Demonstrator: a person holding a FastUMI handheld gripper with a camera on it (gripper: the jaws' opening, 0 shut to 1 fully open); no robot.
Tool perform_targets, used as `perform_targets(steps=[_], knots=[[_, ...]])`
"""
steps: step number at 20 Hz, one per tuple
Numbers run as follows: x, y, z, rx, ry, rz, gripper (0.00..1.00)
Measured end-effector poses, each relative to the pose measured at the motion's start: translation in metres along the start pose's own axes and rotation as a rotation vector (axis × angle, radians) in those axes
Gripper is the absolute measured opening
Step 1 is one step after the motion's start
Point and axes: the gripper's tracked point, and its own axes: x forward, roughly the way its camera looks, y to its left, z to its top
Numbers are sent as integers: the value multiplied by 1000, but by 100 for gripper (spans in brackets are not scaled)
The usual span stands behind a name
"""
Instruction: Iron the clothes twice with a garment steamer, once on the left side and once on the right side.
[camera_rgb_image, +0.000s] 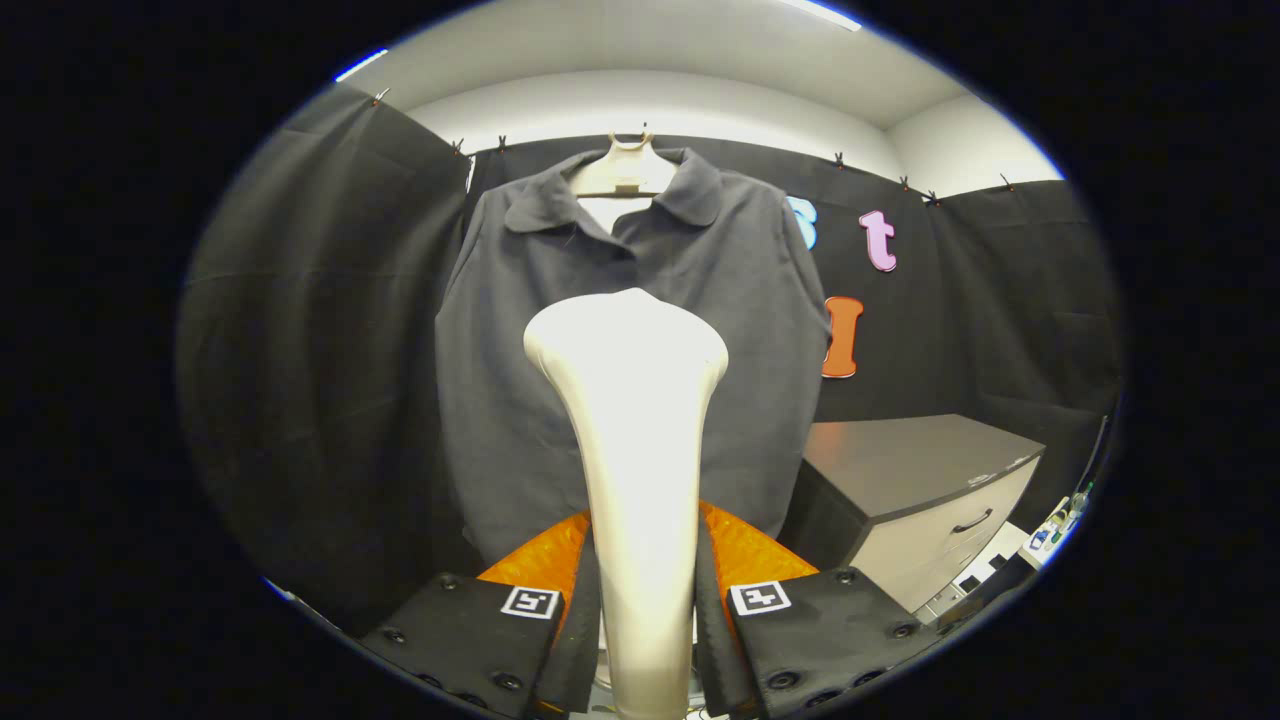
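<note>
While clamped on the garment steamer (628, 400) handle, the gripper (645, 600) aimed its head at the shirt (520, 400), which hung just beyond on a hanger (625, 170), presumably to present the front for steaming.

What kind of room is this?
Probably a small test booth made for ironing practice: black cloth walls, a dark shirt on a hanger, a drawer cabinet, and the gripper shut on a steamer.

Garment steamer (630, 420) hides shirt (520, 400) middle; steamer handle base cut off below hand-held gripper (645, 600).
</note>
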Motion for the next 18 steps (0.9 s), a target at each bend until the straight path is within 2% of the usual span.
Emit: perform_targets(steps=[10,18], knots=[[-76,-81,48,23,-121,-83,48],[-112,-92,56,17,-124,-29,48]])
